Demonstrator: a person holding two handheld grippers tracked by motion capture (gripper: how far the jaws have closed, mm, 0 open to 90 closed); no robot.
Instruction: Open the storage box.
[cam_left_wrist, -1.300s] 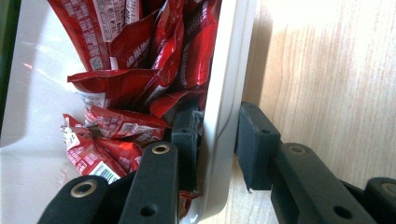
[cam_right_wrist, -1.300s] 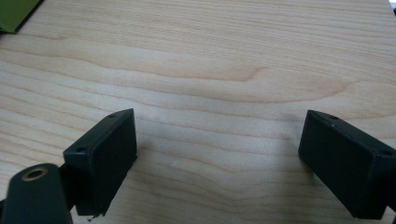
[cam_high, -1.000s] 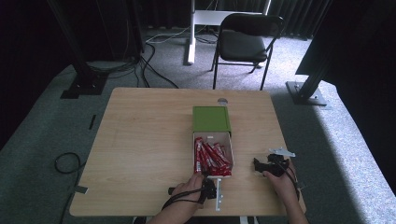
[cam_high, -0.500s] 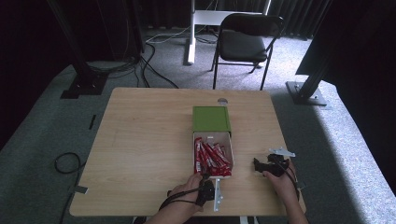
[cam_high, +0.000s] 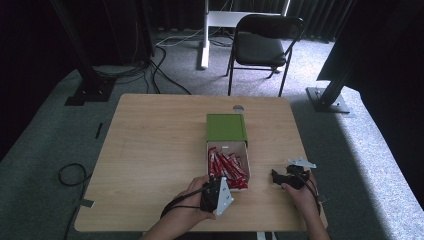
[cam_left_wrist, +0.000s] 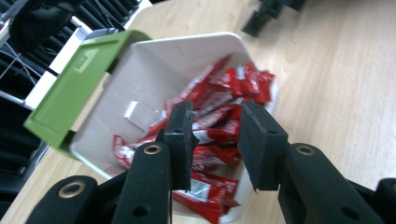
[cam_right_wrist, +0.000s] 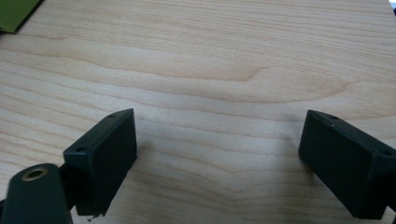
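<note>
Down at the near edge of the pale wooden table (cam_high: 150, 150), the left gripper (cam_high: 216, 192) hangs over the near end of the white rectangular plastic box (cam_high: 245, 152) of red foil sachets (cam_high: 227, 165). Seen from the left gripper view, its jaws stand partly apart with a narrow gap between them and nothing pinched; whether the tips touch the sachets cannot be made out. The box's green lid (cam_high: 226, 127) lies touching the box's far end. Well to the right of the box, the right gripper (cam_high: 282, 177) is released, jaws spread wide over bare wood. Both forearms are cut off by the bottom edge of the high view, and the sachets' print is too blurred to read.
</note>
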